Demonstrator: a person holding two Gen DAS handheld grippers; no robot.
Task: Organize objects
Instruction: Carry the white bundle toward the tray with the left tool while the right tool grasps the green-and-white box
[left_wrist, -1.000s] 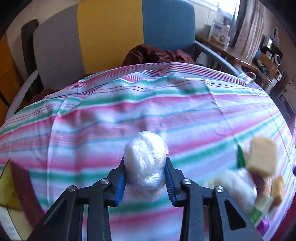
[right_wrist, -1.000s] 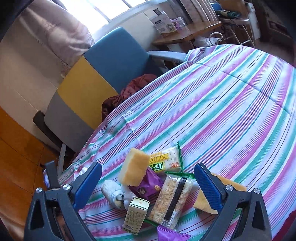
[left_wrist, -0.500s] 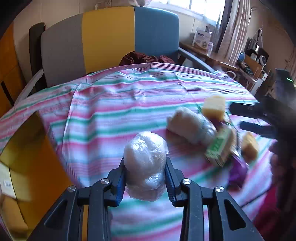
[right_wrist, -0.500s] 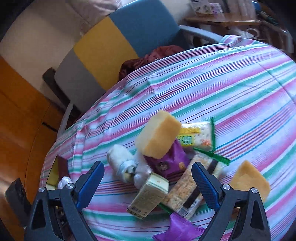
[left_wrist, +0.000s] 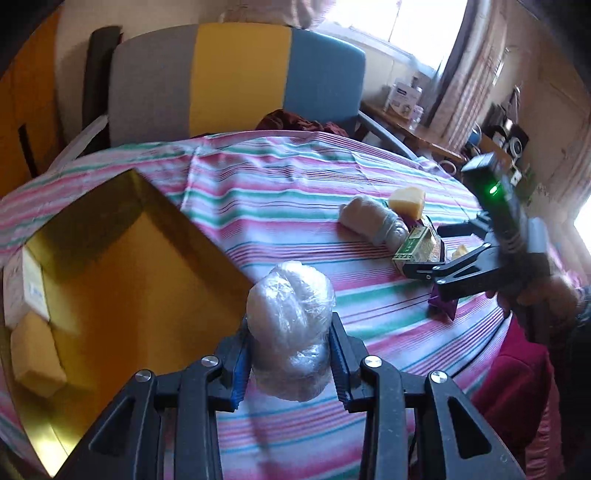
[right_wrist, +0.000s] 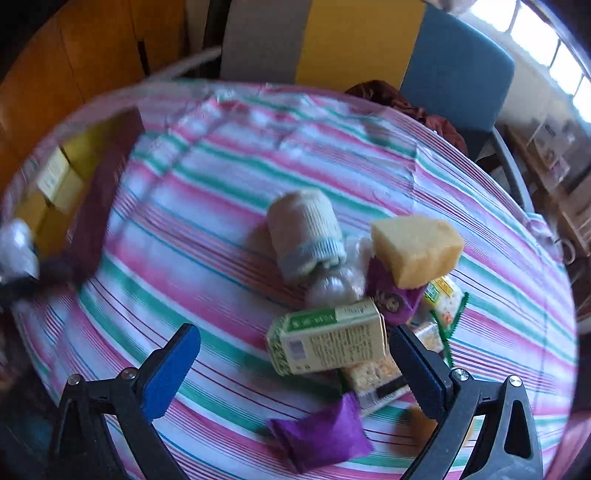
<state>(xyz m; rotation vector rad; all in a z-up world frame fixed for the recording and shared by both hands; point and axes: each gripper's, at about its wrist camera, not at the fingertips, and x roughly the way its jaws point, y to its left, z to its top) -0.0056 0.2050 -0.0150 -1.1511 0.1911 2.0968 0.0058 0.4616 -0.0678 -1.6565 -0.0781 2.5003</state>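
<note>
My left gripper (left_wrist: 290, 363) is shut on a white plastic-wrapped ball (left_wrist: 290, 325) and holds it above the striped tablecloth, just right of an open yellow box (left_wrist: 122, 280). My right gripper (right_wrist: 293, 363) is open and empty, low over a pile of items: a green-and-cream carton (right_wrist: 327, 341), a yellow sponge wedge (right_wrist: 415, 249), a rolled cream sock (right_wrist: 306, 232), purple packets (right_wrist: 319, 435) and snack bars (right_wrist: 384, 373). The right gripper (left_wrist: 436, 251) also shows in the left wrist view, over the same pile.
The yellow box holds a white carton (left_wrist: 22, 291) and a tan block (left_wrist: 35, 354). A grey, yellow and blue chair (left_wrist: 236, 77) with a dark red cloth (left_wrist: 299, 122) stands behind the round table. A wooden side table (left_wrist: 413, 125) with clutter is at far right.
My left gripper has swung left with the wrapped ball, bringing the yellow box into view beside it. My right gripper has moved down and closer over the pile.
</note>
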